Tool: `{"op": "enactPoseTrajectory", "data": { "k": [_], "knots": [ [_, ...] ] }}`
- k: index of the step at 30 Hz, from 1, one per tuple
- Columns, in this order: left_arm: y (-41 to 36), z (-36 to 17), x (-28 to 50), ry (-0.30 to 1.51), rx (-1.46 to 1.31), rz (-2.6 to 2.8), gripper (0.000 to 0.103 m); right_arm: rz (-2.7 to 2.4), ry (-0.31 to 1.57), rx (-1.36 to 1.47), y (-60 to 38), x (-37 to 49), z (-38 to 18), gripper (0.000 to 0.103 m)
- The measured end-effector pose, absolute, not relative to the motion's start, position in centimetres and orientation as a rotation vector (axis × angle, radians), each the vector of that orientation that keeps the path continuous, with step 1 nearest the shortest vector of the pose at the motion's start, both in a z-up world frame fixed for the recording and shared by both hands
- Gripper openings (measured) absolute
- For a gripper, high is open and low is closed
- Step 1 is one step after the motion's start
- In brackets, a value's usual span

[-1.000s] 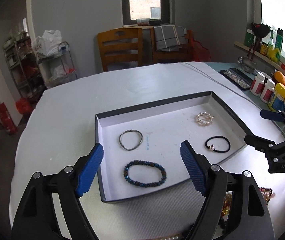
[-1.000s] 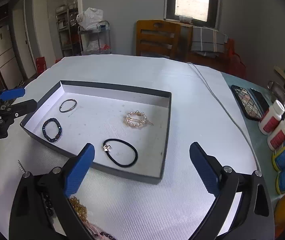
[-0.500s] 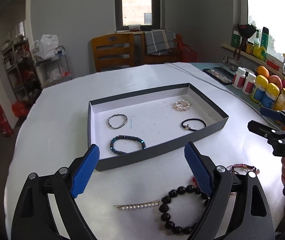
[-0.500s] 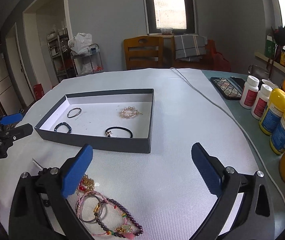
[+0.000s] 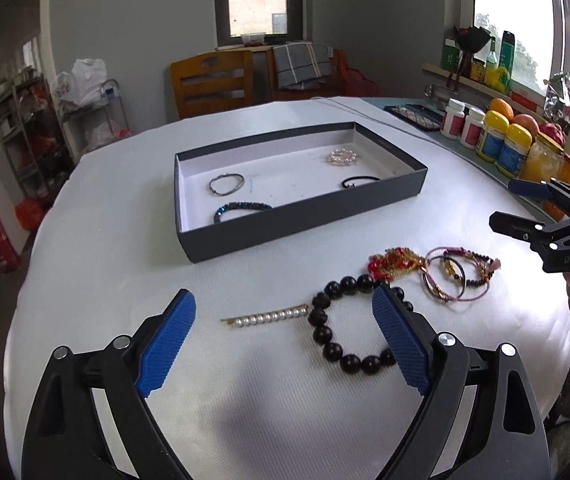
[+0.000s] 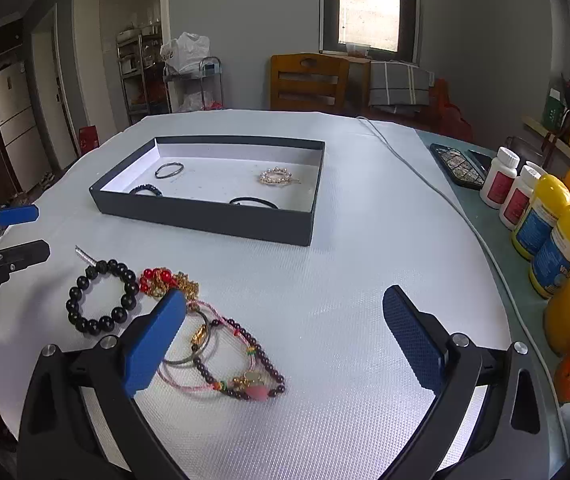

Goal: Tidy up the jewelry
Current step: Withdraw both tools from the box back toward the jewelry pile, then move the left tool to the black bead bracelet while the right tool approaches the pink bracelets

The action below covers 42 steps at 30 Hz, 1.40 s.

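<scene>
A dark shallow box (image 5: pixel 301 216) (image 6: pixel 205 216) on the white table holds a silver bangle (image 5: pixel 226 183), a blue bead bracelet (image 5: pixel 241 209), a pearl brooch (image 5: pixel 343 157) and a black hair tie (image 5: pixel 359 181). Loose on the table near me lie a pearl hair clip (image 5: pixel 267 317), a black bead bracelet (image 5: pixel 337 328) (image 6: pixel 101 300), a red and gold piece (image 5: pixel 395 262) and a tangle of thin bracelets (image 5: pixel 459 280) (image 6: pixel 229 356). My left gripper (image 5: pixel 285 340) is open and empty above the clip and black beads. My right gripper (image 6: pixel 285 340) is open and empty over the tangle.
Pill bottles and yellow jars (image 6: pixel 541 216), fruit (image 5: pixel 503 110) and a dark tray (image 6: pixel 459 166) line the table's right side. A grey cable (image 6: pixel 425 176) runs across the cloth. Wooden chairs (image 5: pixel 213 82) stand behind the table.
Both grippers have drawn back from over the box toward the near edge. The loose jewelry has come into view under them. Both stay open and empty.
</scene>
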State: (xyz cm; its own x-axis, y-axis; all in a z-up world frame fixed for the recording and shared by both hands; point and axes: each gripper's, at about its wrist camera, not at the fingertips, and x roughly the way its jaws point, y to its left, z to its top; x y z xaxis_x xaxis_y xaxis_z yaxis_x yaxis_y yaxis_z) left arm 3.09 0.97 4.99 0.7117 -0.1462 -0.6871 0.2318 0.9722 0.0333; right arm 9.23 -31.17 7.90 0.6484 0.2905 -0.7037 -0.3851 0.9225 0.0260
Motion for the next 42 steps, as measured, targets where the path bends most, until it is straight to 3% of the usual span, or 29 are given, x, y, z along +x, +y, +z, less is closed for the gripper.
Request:
{"op": "enactPoseTrajectory", "data": {
  "k": [13, 25, 27, 29, 32, 37, 42],
  "knots": [
    [-1.8, 1.7, 1.7, 0.837, 0.147, -0.289, 0.092, 0.429, 0.844, -0.178, -31.2, 7.1, 6.2, 0.097],
    [-1.7, 1.8, 2.9, 0.858, 0.119, -0.278, 0.089, 0.460, 0.851, -0.171, -30.9, 6.9, 5.8, 0.097],
    [-1.7, 1.9, 3.4, 0.858, 0.122, -0.265, 0.079, 0.467, 0.852, -0.170, -30.7, 6.9, 5.8, 0.097],
    [-1.8, 1.8, 3.9, 0.878, 0.121, -0.271, 0.053, 0.468, 0.856, -0.173, -30.6, 7.0, 5.7, 0.097],
    [-2.2, 1.4, 4.2, 0.886, 0.136, -0.266, 0.044, 0.462, 0.870, -0.168, -30.4, 7.2, 5.6, 0.085],
    [-2.3, 0.6, 4.5, 0.902, 0.149, -0.269, 0.033, 0.483, 0.896, -0.170, -29.8, 7.6, 5.2, 0.051],
    [-1.8, 0.0, 4.8, 0.907, 0.145, -0.263, 0.026, 0.493, 0.886, -0.218, -28.6, 8.4, 5.2, 0.036]
  ]
}}
